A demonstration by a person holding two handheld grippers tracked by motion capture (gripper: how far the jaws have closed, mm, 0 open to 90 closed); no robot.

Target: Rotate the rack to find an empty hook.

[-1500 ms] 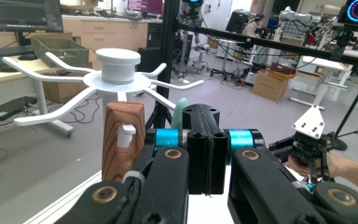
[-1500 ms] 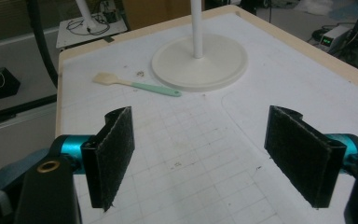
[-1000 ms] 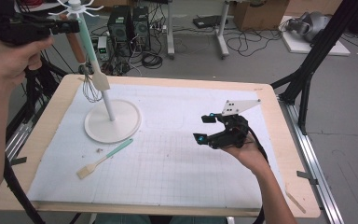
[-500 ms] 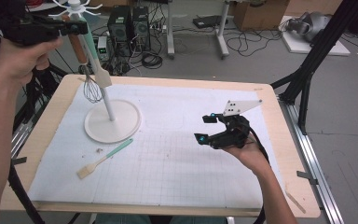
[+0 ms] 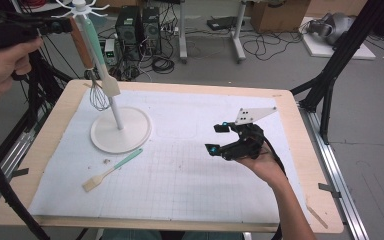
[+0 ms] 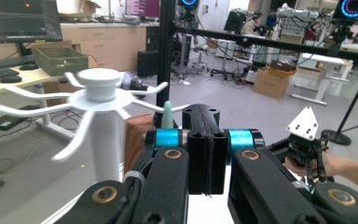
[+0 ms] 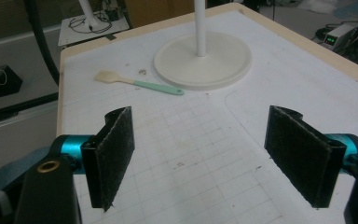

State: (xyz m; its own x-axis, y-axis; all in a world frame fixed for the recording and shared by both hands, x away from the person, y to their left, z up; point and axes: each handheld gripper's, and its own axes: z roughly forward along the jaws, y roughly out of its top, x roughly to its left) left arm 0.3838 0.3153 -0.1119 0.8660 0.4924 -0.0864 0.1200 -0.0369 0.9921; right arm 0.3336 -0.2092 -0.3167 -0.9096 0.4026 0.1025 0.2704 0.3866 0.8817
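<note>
A light wooden table point(image 5: 300, 150) carries a white gridded paper mat point(image 5: 190, 170) that covers most of its top. On the mat's far left part stands the round white base of a utensil stand point(image 5: 121, 131). Just in front of it lies a silicone spatula with a mint-green handle and cream blade point(image 5: 111, 170), flat and slanted.

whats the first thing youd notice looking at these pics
The tall white utensil stand at the table's far left, with a whisk and a spatula hanging from its hooks. The left gripper sits shut beside its top, and the right gripper hovers open at mid-table.
</note>
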